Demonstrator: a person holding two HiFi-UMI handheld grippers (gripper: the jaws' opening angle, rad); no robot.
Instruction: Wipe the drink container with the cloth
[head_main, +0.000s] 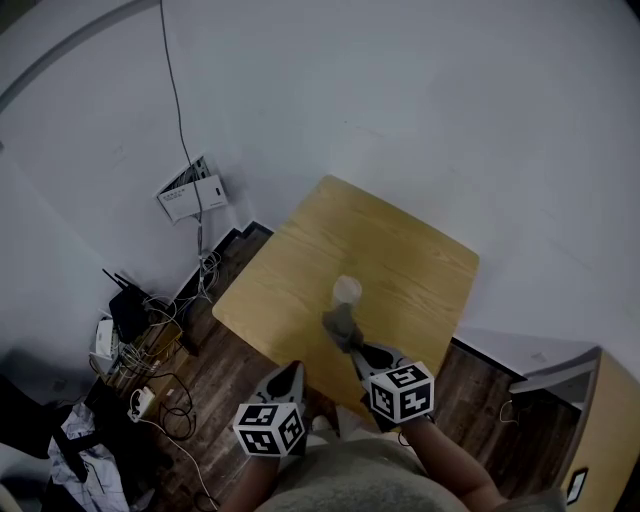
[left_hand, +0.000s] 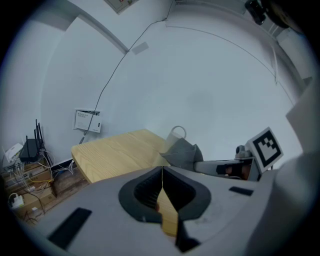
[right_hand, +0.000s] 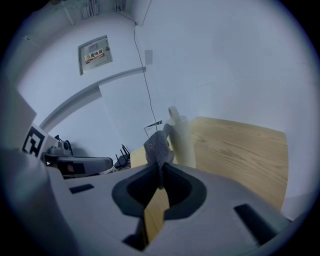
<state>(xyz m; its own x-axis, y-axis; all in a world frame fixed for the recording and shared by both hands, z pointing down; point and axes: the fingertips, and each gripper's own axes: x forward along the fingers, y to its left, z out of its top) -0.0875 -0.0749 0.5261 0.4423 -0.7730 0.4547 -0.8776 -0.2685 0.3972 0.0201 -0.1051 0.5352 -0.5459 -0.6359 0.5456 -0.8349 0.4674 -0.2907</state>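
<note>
Cloth (right_hand: 159, 147) is pinched tight in the right tool (right_hand: 161, 176) — just beside the pale drink container (head_main: 347, 291), which stands upright near the middle of the wooden bench (head_main: 400, 250). Left tool (left_hand: 162, 187) is clenched on nothing — low in the frame, by the bench edge.

Table (head_main: 410, 250) open around drink container (head_main: 347, 290); wall (head_main: 450, 100) behind.

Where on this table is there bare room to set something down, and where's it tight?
The wooden table is bare beyond the drink container, out to its far edges by the wall, and along its left corner. The near edge is crowded: the right gripper holds the cloth close by the container, and the shut, empty left gripper hovers beside it.
</note>
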